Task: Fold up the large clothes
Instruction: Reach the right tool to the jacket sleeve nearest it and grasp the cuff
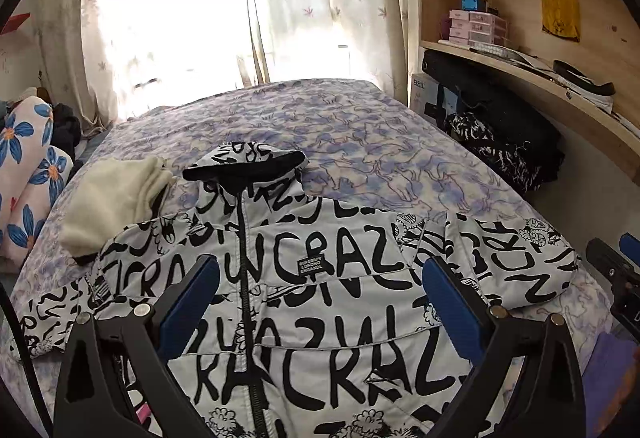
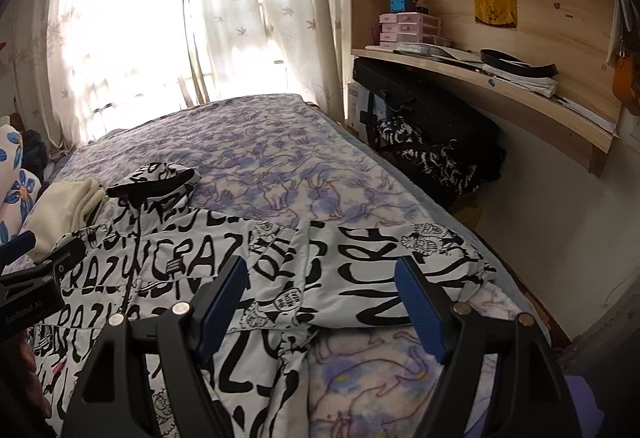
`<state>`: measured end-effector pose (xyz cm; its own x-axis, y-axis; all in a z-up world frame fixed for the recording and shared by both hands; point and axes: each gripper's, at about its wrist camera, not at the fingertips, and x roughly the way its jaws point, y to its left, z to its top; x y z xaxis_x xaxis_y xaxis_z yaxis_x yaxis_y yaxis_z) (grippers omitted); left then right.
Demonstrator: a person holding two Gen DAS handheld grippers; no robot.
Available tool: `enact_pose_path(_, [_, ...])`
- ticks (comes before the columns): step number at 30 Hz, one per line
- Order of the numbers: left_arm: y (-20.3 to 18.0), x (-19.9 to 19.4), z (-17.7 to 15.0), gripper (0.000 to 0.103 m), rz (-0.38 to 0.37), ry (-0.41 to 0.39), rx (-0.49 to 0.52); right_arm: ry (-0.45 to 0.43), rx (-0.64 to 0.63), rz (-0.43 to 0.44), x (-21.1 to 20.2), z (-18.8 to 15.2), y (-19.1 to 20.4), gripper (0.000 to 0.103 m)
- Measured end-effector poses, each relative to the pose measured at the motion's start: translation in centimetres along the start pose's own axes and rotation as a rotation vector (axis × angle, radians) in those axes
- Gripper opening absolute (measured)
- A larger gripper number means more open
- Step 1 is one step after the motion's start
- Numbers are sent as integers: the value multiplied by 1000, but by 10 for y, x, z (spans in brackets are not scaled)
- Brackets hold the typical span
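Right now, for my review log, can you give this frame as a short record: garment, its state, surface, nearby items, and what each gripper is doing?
garment: white hooded jacket with black graffiti lettering
state: spread flat, front up, zipped, sleeves out to the sides, unfolded
surface: bed with purple-patterned cover
nearby: cream folded cloth beside the hood
left gripper: open, empty, above the chest
right gripper: open, empty, above one sleeve

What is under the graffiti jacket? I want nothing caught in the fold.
The jacket lies front up on the purple blanket. Its shoulder overlaps the edge of the cream garment. Anything beneath its body is covered.
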<state>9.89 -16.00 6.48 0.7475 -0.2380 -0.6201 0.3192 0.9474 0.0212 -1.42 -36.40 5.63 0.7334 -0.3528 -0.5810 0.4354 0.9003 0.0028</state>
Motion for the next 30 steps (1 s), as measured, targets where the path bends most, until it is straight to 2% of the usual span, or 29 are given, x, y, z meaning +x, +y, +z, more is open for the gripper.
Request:
enact_pose_path(3, [-14,15,1,100,-27,18,-7,26,44,-2,15,0,-20,77])
enact_pose_path(11, [-60,54,-11,101,-65,-22,75,169,162,-95,75,-23,-79,77])
enact_pose_path(20, [-78,122,-39,101,-104,131,66,326,447,-96,134,-63,-164,77])
enact_pose_path(26, [-87,144,-47,100,-104,185,112,359,609,-93,165,-76,-204,76])
enact_pose_path(29, [-84,156,-49,100,-132,256,82,358,686,-72,184,-77,-223,66])
enact_pose_path(30, [-82,158,-50,100,-138,271,70,363,704,-66,191,-77,-228,60])
